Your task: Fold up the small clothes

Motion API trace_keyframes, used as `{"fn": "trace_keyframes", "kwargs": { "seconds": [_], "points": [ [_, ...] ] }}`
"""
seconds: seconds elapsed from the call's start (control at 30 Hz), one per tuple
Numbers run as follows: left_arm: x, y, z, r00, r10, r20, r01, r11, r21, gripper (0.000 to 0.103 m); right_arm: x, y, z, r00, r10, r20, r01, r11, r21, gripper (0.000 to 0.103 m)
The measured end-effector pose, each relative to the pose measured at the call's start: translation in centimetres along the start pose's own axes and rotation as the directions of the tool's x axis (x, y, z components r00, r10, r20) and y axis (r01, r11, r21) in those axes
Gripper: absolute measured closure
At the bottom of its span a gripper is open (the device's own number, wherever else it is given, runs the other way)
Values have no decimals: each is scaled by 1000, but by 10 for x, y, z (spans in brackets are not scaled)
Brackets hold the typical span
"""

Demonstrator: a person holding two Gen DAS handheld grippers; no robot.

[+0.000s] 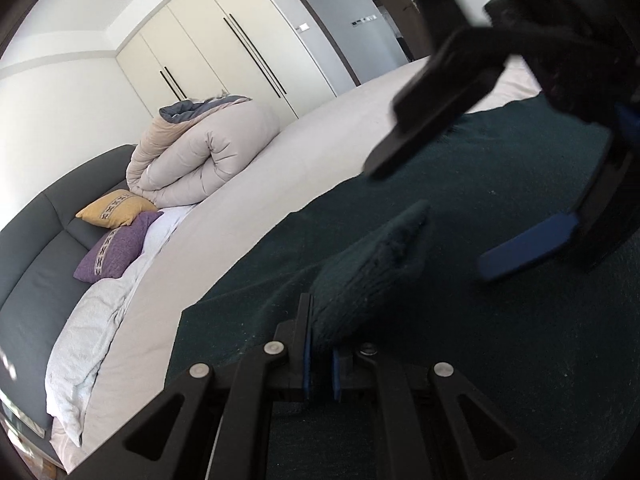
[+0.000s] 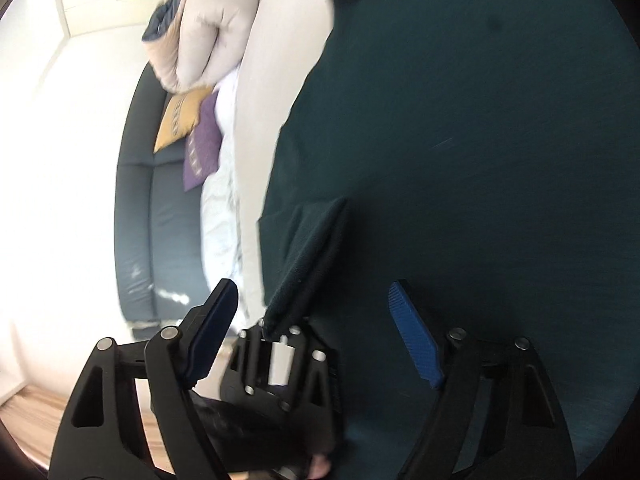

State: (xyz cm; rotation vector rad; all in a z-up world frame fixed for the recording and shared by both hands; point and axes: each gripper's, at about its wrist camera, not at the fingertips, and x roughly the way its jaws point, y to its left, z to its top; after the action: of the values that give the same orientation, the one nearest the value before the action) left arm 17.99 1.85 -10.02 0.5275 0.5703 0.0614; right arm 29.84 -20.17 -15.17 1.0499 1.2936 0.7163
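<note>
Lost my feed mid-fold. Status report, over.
Left gripper shut on dark green cloth, corner lifted. Right gripper open, empty, near that corner. Nothing in the way.

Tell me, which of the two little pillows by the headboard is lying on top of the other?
The yellow pillow. It rests on the upper edge of the purple pillow, nearer the rolled-up duvet. The purple one lies lower, against the white sheet.

Two grippers: left gripper (image 1: 320, 368), right gripper (image 2: 316, 332); one dark green cloth (image 1: 480, 320), one rolled duvet (image 1: 200, 160), two cushions, yellow cushion (image 1: 114, 208) and purple cushion (image 1: 116, 246), one bed (image 1: 248, 208)
</note>
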Motion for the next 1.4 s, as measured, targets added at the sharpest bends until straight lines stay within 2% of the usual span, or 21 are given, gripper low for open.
{"fn": "trace_keyframes", "kwargs": {
  "seconds": [0.1, 0.17, 0.2, 0.23, 0.27, 0.3, 0.33, 0.37, 0.43, 0.47, 0.53, 0.63, 0.73, 0.83, 0.9, 0.97, 1.13, 1.23, 1.33, 1.4],
  "points": [
    [-1, 3, 0, 1000, -4, 6, 4, 1000, -17, 94, 28, -2, 12, 1000, -12, -27, 13, 1000, 22, 48],
    [0, 4, 0, 1000, -5, 2, 5, 1000, -23, 92, 41, -4, 17, 999, -31, -17, 31, 999, 16, 71],
    [1, 4, 1, 1000, -7, -3, 7, 1000, -23, 91, 47, -2, 22, 999, -49, -14, 49, 999, -3, 75],
    [1, 4, 1, 1000, -10, -5, 9, 1000, -23, 87, 51, -1, 22, 998, -63, -13, 62, 998, -20, 81],
    [0, 4, 2, 1000, -12, -5, 12, 1000, -23, 79, 58, 3, 24, 996, -93, -5, 92, 994, -60, 89],
    [-2, 4, 3, 1000, -10, -3, 10, 1000, -24, 71, 59, 6, 25, 994, -110, 3, 110, 990, -84, 92],
    [-3, 6, 3, 1000, -11, -1, 11, 1000, -28, 54, 58, 9, 24, 992, -121, 14, 122, 987, -101, 94],
    [-7, 8, 3, 1000, -22, 2, 22, 999, -39, 42, 54, 14, 28, 990, -138, 37, 141, 983, -121, 95],
    [-21, 17, 5, 997, -73, 29, 75, 993, -93, 34, 43, 21, 37, 985, -153, 84, 165, 975, -152, 96],
    [-31, 21, 4, 992, -118, 51, 123, 985, -124, 28, 32, 27, 41, 981, -162, 107, 178, 970, -164, 96],
    [-39, 23, 0, 985, -163, 58, 170, 975, -146, 24, 15, 33, 50, 971, -188, 149, 213, 961, -178, 96],
    [-40, 13, -4, 984, -179, 8, 178, 975, -134, 24, -11, 36, 68, 945, -249, 214, 290, 939, -186, 96],
    [-36, 11, -4, 984, -176, -9, 173, 975, -139, 24, -38, 33, 83, 914, -305, 267, 356, 918, -172, 96],
    [-20, 7, -8, 976, -207, -70, 194, 969, -151, 24, -58, 29, 99, 880, -365, 303, 423, 893, -153, 96],
    [-6, 5, -9, 964, -234, -125, 212, 963, -163, 23, -66, 26, 105, 871, -379, 312, 436, 889, -137, 96],
    [-6, 7, -9, 963, -242, -121, 219, 960, -177, 22, -75, 21, 115, 858, -400, 322, 456, 882, -120, 96],
    [-9, 4, -14, 964, -243, -113, 221, 960, -174, 21, -76, 17, 140, 837, -427, 342, 481, 872, -90, 96],
    [-7, 8, -17, 959, -256, -117, 232, 954, -191, 19, -93, 0, 153, 828, -444, 342, 492, 868, -65, 96],
    [-3, 13, -17, 954, -274, -121, 244, 946, -213, 17, -98, -17, 149, 831, -443, 338, 481, 876, -37, 95],
    [-1, 15, -17, 952, -280, -122, 248, 943, -223, 16, -98, -27, 152, 841, -428, 330, 456, 890, -6, 95]
  ]
}}
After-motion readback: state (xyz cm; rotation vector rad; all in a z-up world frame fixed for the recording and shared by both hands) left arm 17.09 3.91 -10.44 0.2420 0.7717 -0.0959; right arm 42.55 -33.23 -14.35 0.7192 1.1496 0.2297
